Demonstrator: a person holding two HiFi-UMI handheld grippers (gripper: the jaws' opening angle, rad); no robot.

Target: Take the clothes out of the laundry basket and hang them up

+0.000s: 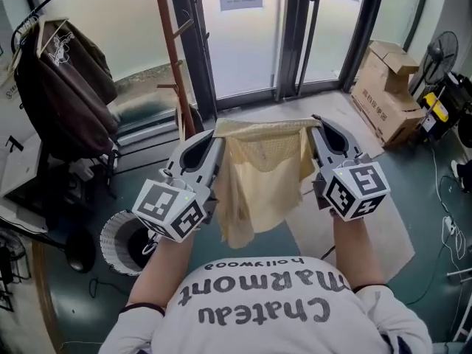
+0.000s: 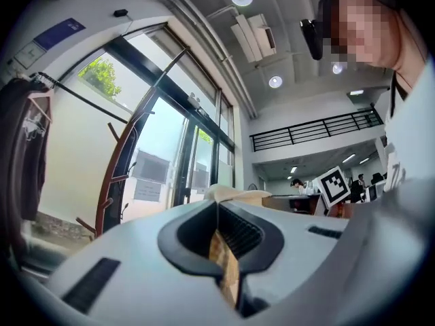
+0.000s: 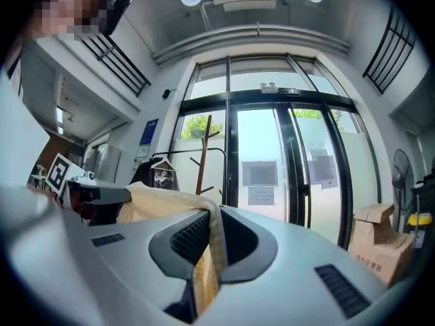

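The left gripper (image 1: pixel 213 133) and right gripper (image 1: pixel 316 122) pinch a pale-yellow garment (image 1: pixel 262 179) (thin, crinkled) hanging between.

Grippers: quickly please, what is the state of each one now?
Left gripper: closed, holding one top corner of the yellow cloth.
Right gripper: closed, holding the other top corner of the yellow cloth.
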